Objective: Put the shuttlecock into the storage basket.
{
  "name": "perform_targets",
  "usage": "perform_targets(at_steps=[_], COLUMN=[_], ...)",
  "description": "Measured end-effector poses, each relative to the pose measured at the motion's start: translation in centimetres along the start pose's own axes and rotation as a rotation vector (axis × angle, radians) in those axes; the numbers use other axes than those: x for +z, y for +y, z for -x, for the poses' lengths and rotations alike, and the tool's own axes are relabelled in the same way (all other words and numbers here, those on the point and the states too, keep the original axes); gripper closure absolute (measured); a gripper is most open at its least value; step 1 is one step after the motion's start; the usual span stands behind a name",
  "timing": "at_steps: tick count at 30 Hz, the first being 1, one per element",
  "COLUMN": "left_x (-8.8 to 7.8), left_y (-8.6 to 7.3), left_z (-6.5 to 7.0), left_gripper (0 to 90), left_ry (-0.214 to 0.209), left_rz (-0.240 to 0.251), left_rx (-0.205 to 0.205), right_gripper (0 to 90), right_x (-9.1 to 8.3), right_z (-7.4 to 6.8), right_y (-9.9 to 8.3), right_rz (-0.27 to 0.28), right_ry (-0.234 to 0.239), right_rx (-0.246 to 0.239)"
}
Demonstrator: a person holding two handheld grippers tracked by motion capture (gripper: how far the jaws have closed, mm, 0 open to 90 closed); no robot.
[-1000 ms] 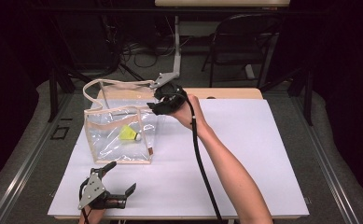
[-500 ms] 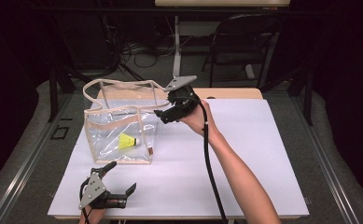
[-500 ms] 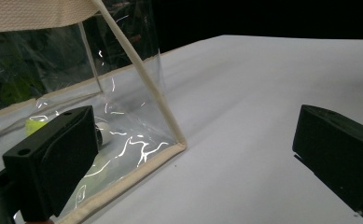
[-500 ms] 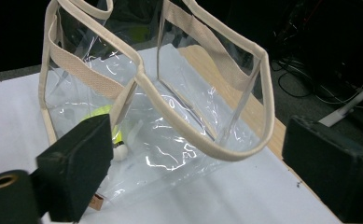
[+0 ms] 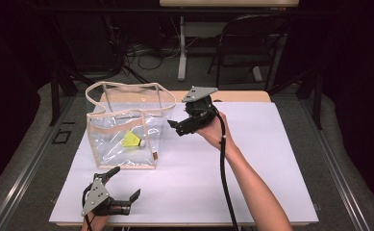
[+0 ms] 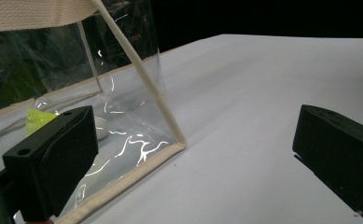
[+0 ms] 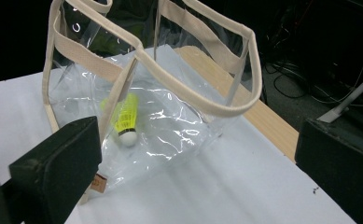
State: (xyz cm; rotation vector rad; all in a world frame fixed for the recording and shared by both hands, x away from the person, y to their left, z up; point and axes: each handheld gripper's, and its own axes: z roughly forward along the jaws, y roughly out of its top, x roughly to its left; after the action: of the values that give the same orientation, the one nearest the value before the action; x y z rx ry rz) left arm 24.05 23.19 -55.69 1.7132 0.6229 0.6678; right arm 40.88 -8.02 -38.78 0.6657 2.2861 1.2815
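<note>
- R gripper (image 5: 176, 126) is held up over the table (image 5: 271, 159), just off the bag (image 5: 127, 126) at its 3 o'clock side; forearm is stretched in from 5 o'clock, wrist bent so the jaws point toward the bag. Jaws have just been opening and are spread wide, nothing between them.
- L gripper (image 5: 127, 185) is kept low on the table at 7 o'clock, near the bag's front edge, jaws apart and empty.
- In the right gripper view, the bag is seen from above and to the side: open top, beige trim and handles, shuttlecock (image 7: 124, 119) lying on the bottom, white cork end down.
- In the left gripper view, the bag's bottom corner (image 6: 179, 142) is seen close up, w/ a bit of yellow behind the near jaw.
- Shuttlecock is yellow-feathered and is seen through the clear plastic near the bag's middle in the high view.
</note>
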Motion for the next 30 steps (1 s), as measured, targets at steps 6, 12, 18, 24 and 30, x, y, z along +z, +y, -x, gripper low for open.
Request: perform_targets(at_steps=[6, 12, 18, 24, 30], left_x=[0.0, 0.0, 0.0, 0.1, 0.2], left_y=[0.0, 0.0, 0.0, 0.1, 0.1], left_z=[0.0, 0.0, 0.0, 0.0, 0.0], left_gripper=[0.2, 0.2, 0.2, 0.2, 0.2], left_ry=[0.000, -0.003, 0.001, -0.002, -0.005], left_rz=[0.000, 0.000, 0.003, -0.002, -0.002], left_rx=[0.002, 0.001, -0.003, 0.006, 0.005], right_gripper=[0.0, 0.0, 0.0, 0.0, 0.0], right_x=[-1.1, -2.0, -2.7, -3.4, -3.9], right_z=[-0.2, -0.6, -0.6, -0.7, -0.6], right_y=[-1.2, -2.7, -4.3, -5.8, -7.0], right_rz=[0.015, 0.016, 0.017, 0.021, 0.029], right_ry=[-0.013, -0.023, -0.032, -0.039, -0.048], right_rx=[-0.001, 0.000, 0.007, 0.027, 0.052])
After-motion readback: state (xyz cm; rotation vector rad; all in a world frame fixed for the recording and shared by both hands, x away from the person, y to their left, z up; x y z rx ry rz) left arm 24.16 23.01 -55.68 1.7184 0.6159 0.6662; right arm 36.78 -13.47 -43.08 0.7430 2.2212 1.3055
